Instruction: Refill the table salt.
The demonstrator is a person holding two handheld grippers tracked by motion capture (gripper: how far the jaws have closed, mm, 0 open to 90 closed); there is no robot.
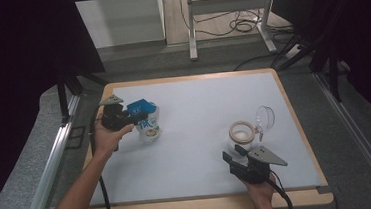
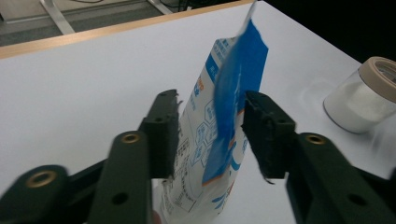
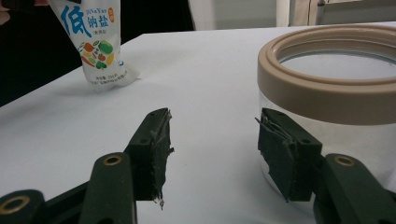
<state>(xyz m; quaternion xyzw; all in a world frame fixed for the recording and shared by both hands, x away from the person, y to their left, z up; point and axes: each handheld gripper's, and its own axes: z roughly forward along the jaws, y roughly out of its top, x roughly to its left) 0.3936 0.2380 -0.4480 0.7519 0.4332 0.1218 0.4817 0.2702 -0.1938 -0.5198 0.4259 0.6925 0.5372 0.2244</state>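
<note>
Salt pouring looks finished: left gripper [image 2: 210,135] is standing apart around the blue-and-white plastic salt pouch [image 2: 219,121], right gripper [image 3: 212,149] gaping beside the beige-rimmed clear jar [image 3: 327,88], awaiting its lid.

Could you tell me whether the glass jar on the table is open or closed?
Open: the jar shows a bare tan rim with no lid on it, and its clear hinged lid stands swung back behind.

Blue-and-white bag [image 1: 145,120]; beige-rimmed jar [image 1: 241,132].
</note>
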